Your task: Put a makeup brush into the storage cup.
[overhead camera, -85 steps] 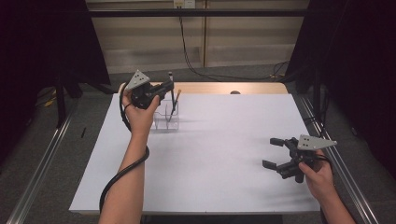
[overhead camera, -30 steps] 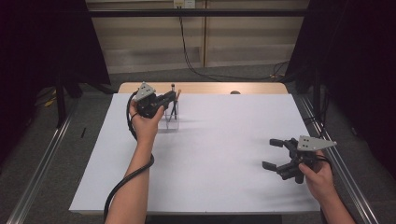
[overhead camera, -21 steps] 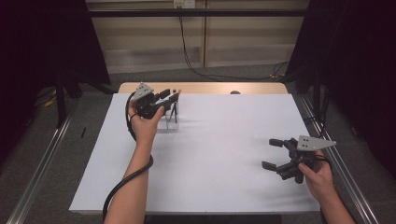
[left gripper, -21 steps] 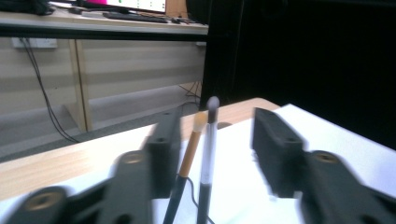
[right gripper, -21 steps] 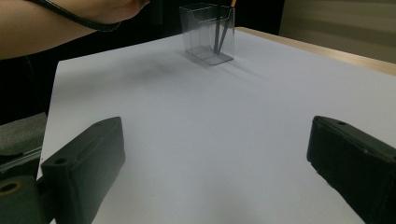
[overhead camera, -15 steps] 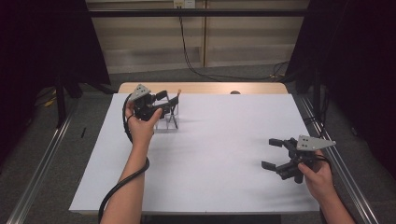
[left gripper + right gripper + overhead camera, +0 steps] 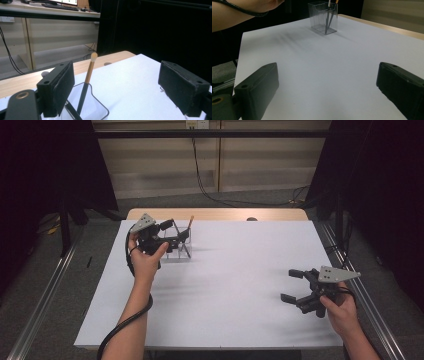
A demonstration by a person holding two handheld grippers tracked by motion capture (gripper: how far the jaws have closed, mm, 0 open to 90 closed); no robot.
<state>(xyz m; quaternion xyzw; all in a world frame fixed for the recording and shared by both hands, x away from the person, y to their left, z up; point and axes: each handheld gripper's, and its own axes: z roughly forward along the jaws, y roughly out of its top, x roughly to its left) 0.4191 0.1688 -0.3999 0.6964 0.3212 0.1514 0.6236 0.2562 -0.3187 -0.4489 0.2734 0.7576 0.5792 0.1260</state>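
A clear plastic pen holder (image 7: pixel 176 251) stands at the back left of the white table cover (image 7: pixel 230 285). An orange-tipped pencil (image 7: pixel 190 222) and dark sticks lean in it. My left gripper (image 7: pixel 177 230) hovers just over the holder, open; its jaws have just been opening and nothing is pressed between them. In the left gripper view the pencil (image 7: pixel 88 77) rises from the holder (image 7: pixel 100 106) near the left jaw of my left gripper (image 7: pixel 120 92), untouched. My right gripper (image 7: pixel 287 285) rests open and empty at the front right. In the right gripper view, the holder (image 7: pixel 322 18) stands far beyond my right gripper (image 7: pixel 328 92).
A bare wooden strip (image 7: pixel 225 214) runs along the table's far edge with a small dark spot (image 7: pixel 251 219) on it. Metal rails (image 7: pixel 40 300) flank the table on the floor. Cables (image 7: pixel 220 195) hang by the back wall.
The left gripper, shut over the holder a second ago, has spread its jaws and drawn slightly left. The right gripper has not moved.
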